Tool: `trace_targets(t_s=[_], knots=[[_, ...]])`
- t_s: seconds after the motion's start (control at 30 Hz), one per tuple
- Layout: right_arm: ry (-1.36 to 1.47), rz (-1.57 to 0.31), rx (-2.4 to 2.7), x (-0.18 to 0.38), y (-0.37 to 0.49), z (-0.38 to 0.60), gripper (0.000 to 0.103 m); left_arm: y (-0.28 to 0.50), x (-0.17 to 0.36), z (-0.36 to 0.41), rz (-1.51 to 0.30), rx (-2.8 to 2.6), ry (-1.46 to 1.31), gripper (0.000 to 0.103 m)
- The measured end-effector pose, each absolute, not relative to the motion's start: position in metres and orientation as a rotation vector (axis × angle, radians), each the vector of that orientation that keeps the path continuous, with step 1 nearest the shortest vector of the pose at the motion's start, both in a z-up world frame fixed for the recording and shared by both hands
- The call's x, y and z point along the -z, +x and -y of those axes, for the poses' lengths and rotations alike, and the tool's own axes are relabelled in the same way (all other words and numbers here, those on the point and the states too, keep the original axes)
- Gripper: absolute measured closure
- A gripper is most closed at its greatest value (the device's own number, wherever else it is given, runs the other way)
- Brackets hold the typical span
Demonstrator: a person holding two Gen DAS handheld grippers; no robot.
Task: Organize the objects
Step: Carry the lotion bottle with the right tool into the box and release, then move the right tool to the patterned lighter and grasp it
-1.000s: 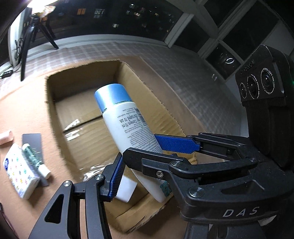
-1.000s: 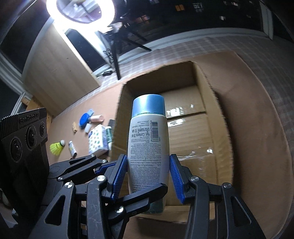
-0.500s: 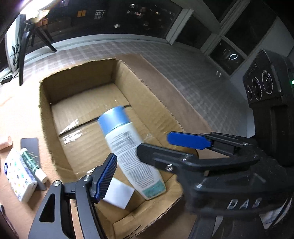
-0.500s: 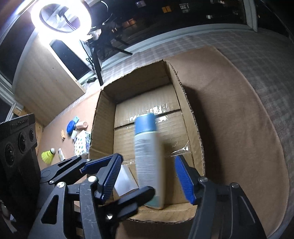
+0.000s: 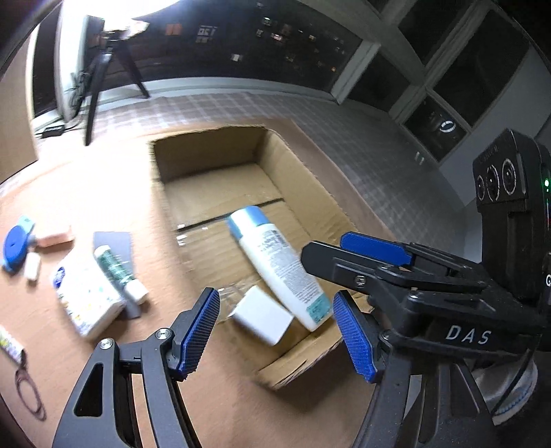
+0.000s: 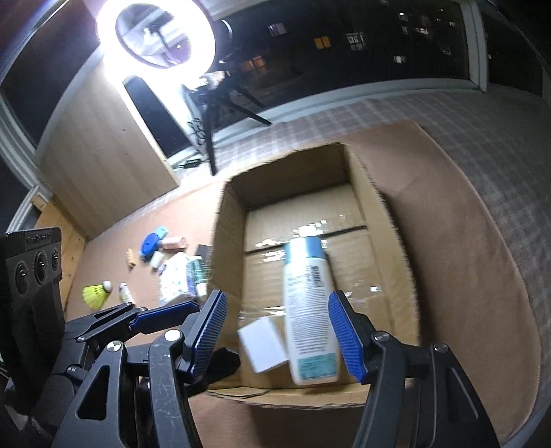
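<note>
two things lie in the cardboard box (image 6: 227,241): one white bottle (image 6: 308,310) with a blue cap, flat on its side in the lower middle of the right wrist view, and one small white block (image 6: 263,344) just left of the bottle's base, touching or nearly touching it. the bottle's cap points toward the far end of the box and its base sits close to the near wall, so it appears to have been laid lengthwise along the floor of the box, a stable way to rest a round thing. in the left wrist view the same bottle (image 5: 280,272) runs diagonally through the middle of the frame, with the block (image 5: 261,318) below and left of it.

both tools are empty. the right gripper (image 6: 277,336) stands with its blue pads wide apart on either side of the bottle in the picture, above it and not touching. the left gripper (image 5: 277,331) is likewise spread, holding nothing, above the box's near edge.

outside the box, at the left of the left wrist view, more things lie on the brown mat (image 5: 86,193), probably waiting to be packed: one patterned white packet (image 5: 84,305), one green tube (image 5: 118,274) resting across it, one dark card (image 5: 113,243) under them, one blue round piece (image 5: 15,246) and one pink piece (image 5: 55,236). the right wrist view adds one yellow shuttlecock (image 6: 96,294) at mid left. a ring light (image 6: 155,31) shines at the upper left there.
</note>
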State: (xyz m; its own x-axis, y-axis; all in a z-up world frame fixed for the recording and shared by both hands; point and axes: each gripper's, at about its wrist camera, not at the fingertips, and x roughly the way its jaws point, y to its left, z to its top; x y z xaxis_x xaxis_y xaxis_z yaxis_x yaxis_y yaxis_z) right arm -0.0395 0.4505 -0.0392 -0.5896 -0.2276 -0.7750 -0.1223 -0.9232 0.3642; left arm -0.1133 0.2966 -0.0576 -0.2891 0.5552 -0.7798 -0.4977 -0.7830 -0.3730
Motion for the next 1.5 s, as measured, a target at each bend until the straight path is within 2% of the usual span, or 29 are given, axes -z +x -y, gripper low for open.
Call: trace_targets(t_s=[0.27, 0.47, 0.83, 0.97, 1.03, 1.17, 1.3, 1.4, 1.47, 1.5], knots=[[1.379, 0.553, 2.637, 0.031, -0.040, -0.411, 0.044, -0.101, 0.047, -0.232, 0.113, -2.177, -1.316, 0.031], [1.372, 0.434, 2.597, 0.025, -0.042, -0.368, 0.044, -0.095, 0.053, -0.173, 0.144, -2.239, -1.364, 0.031], [1.409, 0.366, 2.469, 0.033, -0.059, -0.305, 0.044, -0.091, 0.097, -0.062, 0.273, -2.364, -1.543, 0.032], [1.424, 0.345, 2.421, 0.037, -0.066, -0.289, 0.045, -0.091, 0.113, -0.036, 0.266, -2.405, -1.608, 0.032], [1.428, 0.330, 2.409, 0.038, -0.070, -0.281, 0.045, -0.092, 0.119, -0.027, 0.270, -2.414, -1.631, 0.039], [1.438, 0.301, 2.394, 0.042, -0.076, -0.268, 0.045, -0.099, 0.131, -0.013, 0.284, -2.435, -1.667, 0.043], [1.439, 0.262, 2.375, 0.044, -0.085, -0.252, 0.045, -0.104, 0.138, -0.008, 0.263, -2.439, -1.696, 0.054], [1.438, 0.227, 2.365, 0.045, -0.093, -0.239, 0.045, -0.106, 0.139, -0.009, 0.241, -2.443, -1.692, 0.057], [1.437, 0.203, 2.353, 0.047, -0.100, -0.229, 0.045, -0.106, 0.139, -0.010, 0.213, -2.453, -1.693, 0.063], [1.439, 0.189, 2.347, 0.048, -0.104, -0.224, 0.045, -0.107, 0.139, -0.010, 0.194, -2.462, -1.696, 0.070]])
